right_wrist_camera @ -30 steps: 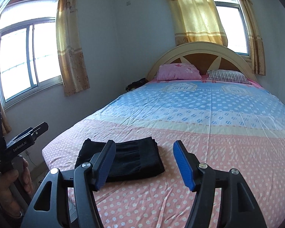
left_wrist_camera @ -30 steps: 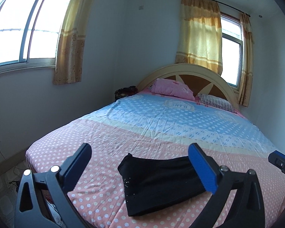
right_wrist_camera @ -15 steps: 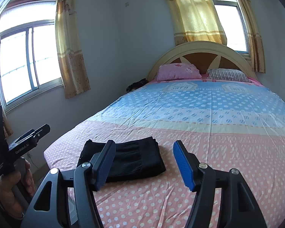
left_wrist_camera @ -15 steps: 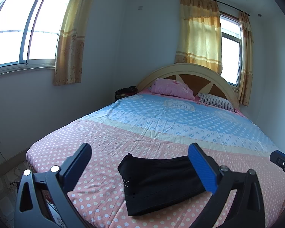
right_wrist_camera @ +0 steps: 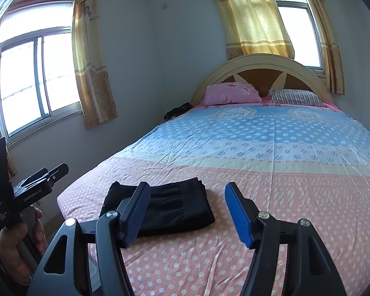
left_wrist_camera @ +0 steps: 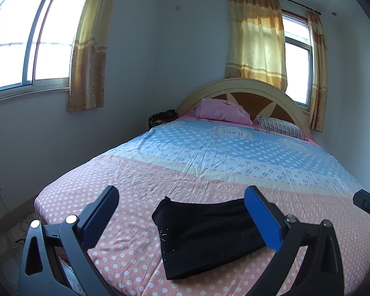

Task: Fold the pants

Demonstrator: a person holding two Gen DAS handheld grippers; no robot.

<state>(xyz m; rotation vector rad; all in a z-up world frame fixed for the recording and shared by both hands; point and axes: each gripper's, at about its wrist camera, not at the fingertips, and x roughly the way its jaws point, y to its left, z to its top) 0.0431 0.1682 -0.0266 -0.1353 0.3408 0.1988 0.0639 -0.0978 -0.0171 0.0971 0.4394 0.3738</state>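
Black pants (left_wrist_camera: 204, 236) lie folded into a compact rectangle on the pink dotted end of the bed (left_wrist_camera: 125, 182), near its front corner. My left gripper (left_wrist_camera: 182, 204) hangs above and in front of them, open, with nothing between its blue pads. In the right wrist view the same pants (right_wrist_camera: 170, 207) sit left of centre, partly behind the left finger (right_wrist_camera: 135, 212). The right gripper (right_wrist_camera: 187, 199) is open and empty too, held off the bed. A hand (right_wrist_camera: 14, 241) holds the left gripper's handle (right_wrist_camera: 29, 192) at the left edge.
The bed sheet turns blue with white dots toward the headboard (right_wrist_camera: 259, 66), where a pink pillow (right_wrist_camera: 231, 93) and a striped pillow (right_wrist_camera: 296, 97) lie. A dark bundle (left_wrist_camera: 162, 118) sits beside the bed's far left corner. Windows with yellow curtains flank the room; the floor (left_wrist_camera: 5, 236) drops off left.
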